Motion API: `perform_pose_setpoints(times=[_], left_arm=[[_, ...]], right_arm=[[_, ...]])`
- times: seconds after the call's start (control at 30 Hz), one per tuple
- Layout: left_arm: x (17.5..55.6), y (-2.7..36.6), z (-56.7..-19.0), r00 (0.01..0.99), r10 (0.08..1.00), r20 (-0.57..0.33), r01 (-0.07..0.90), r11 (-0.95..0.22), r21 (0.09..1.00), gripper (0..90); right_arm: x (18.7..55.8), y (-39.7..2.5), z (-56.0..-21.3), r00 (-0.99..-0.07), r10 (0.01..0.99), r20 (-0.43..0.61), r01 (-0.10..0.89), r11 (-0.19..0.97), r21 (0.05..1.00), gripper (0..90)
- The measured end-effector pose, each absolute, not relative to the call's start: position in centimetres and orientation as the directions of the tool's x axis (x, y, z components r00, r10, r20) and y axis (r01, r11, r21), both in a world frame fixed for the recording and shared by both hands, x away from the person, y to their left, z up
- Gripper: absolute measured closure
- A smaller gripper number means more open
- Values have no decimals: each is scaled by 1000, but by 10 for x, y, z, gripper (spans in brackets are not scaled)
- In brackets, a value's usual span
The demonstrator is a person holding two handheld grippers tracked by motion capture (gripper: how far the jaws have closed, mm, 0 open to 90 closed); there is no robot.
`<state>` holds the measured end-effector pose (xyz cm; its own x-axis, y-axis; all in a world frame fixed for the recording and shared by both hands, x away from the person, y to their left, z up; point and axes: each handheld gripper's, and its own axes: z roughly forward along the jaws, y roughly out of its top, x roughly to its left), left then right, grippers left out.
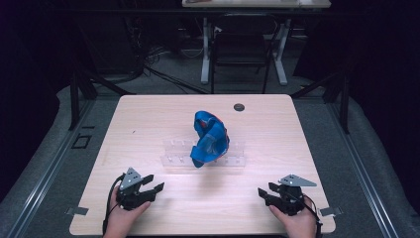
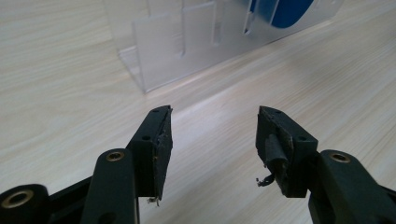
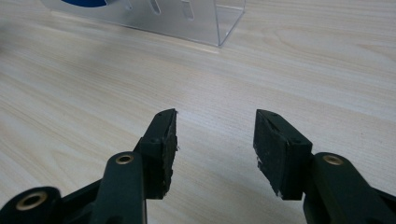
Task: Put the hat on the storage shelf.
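Both tools rest low on the desk [image 1: 148, 119], left tool [image 1: 148, 187] and right tool [image 1: 266, 192] each spread wide, holding nothing. The blue cloth [image 1: 210, 138] sits bunched on the clear rack [image 1: 173, 154] mid-desk. Risk: a tug could drag that light rack along.

A blue cloth [image 1: 209, 139] with red and white patches sits bunched and draped over a clear acrylic slotted rack [image 1: 173, 153], rising above it. Rack and cloth lie ahead of both claws, between them and well apart from each. From the left gripper [image 2: 212, 140], the rack's [image 2: 159, 51] near end stands ahead; from the right gripper [image 3: 215, 140], its other end [image 3: 205, 21] stands ahead-left.
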<state>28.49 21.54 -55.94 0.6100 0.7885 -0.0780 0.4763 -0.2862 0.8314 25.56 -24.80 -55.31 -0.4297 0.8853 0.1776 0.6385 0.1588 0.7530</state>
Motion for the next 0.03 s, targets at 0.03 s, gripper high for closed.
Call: perform_pose_setpoints(times=[0.03], left_arm=[[286, 211, -557, 621, 781, -68, 465, -297, 834, 461]], right_arm=[[256, -248, -553, -430, 885, 178, 635, 157, 756, 491]])
